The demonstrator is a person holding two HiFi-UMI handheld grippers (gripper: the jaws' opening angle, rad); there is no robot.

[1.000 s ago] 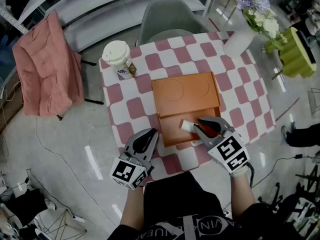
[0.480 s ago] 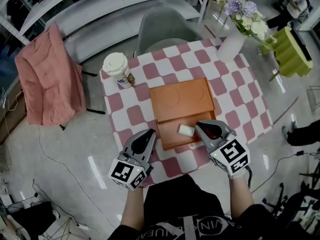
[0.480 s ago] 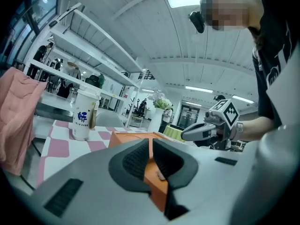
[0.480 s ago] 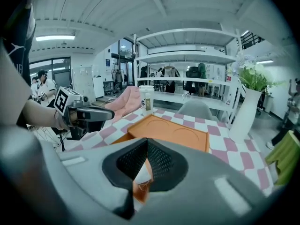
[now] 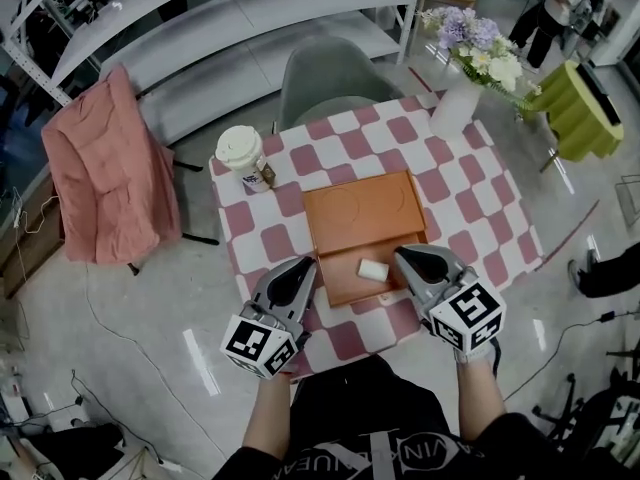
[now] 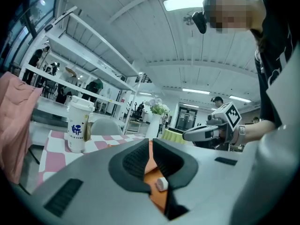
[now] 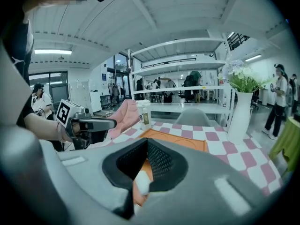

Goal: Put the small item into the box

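An orange box lies open on the checked table. The small white item rests inside it near the front wall, touched by neither gripper. My right gripper hovers just right of the item, shut and empty. My left gripper sits at the box's front left corner, also shut with nothing in it. In the left gripper view the item shows below the closed left gripper, on the orange box. In the right gripper view the item lies under the shut right gripper, with the box beyond.
A lidded paper cup stands at the table's far left corner. A white vase of flowers stands at the far right corner. A grey chair is behind the table, and a chair draped in pink cloth is to the left.
The right gripper let go of the white item, which now lies in the box. It drew back a little toward the person and its jaws shut. The left gripper stayed put.
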